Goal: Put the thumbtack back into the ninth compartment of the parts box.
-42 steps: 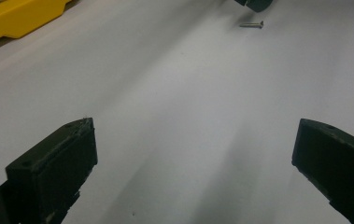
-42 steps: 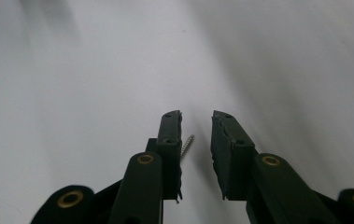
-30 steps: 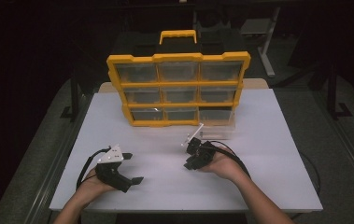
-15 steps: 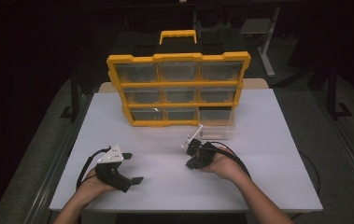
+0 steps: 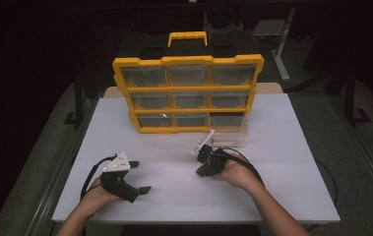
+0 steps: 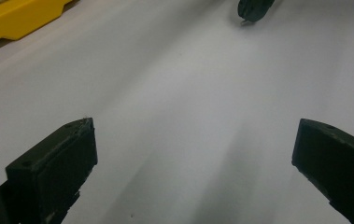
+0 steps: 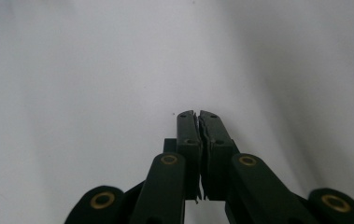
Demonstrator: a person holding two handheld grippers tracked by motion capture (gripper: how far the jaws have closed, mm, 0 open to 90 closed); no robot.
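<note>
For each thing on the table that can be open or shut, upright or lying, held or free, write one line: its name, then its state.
Left gripper: jaws wide open, nothing between them, resting on the white table.
Right gripper: jaws shut, nothing between them.
Yellow drawer case: standing upright at the far side of the table, handle on top.
Bottom right drawer: pulled part way out.
Other drawers: pushed in.

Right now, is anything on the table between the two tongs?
No. In the high view, only bare white table lies between the left tongs and the right tongs.
</note>
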